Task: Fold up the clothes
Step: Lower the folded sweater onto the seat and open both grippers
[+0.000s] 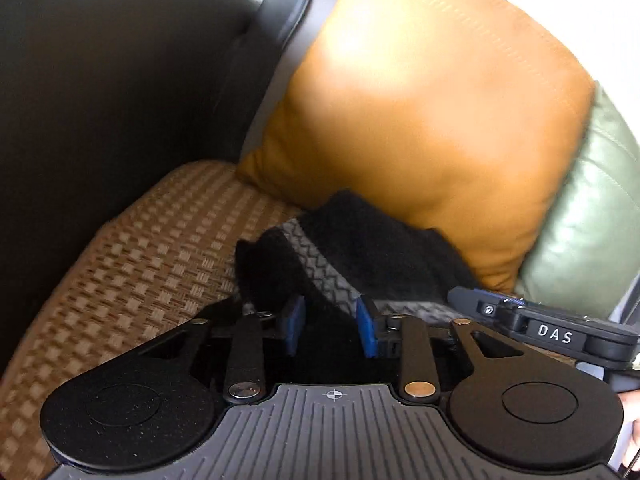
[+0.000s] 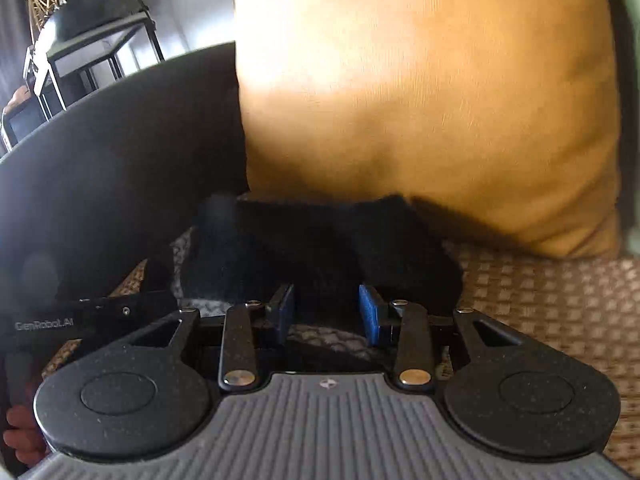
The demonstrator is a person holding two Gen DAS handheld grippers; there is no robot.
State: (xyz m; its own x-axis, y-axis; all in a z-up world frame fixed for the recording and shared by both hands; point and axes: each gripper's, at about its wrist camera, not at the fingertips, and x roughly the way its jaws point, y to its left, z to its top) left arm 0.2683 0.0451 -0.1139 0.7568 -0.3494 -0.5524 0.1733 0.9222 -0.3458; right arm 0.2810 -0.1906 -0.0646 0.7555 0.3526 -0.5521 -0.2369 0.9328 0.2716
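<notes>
A black knitted garment with a grey zigzag band (image 1: 320, 264) lies bunched on the woven brown seat (image 1: 132, 264), against an orange cushion (image 1: 424, 112). My left gripper (image 1: 330, 326) is open, its blue pads (image 1: 294, 322) on either side of the garment's near edge. My right gripper (image 2: 328, 314) is open too, with the same garment (image 2: 316, 248) between and just past its blue pads (image 2: 370, 314). The right gripper's body (image 1: 556, 336) shows at the right of the left wrist view. The left one (image 2: 80, 320) shows at the left of the right wrist view.
A dark sofa arm (image 1: 100, 100) curves around the left. A pale green cushion (image 1: 592, 220) sits right of the orange one. A black metal side table (image 2: 80, 48) with ornaments stands behind the sofa. The woven seat (image 2: 540, 304) stretches to the right.
</notes>
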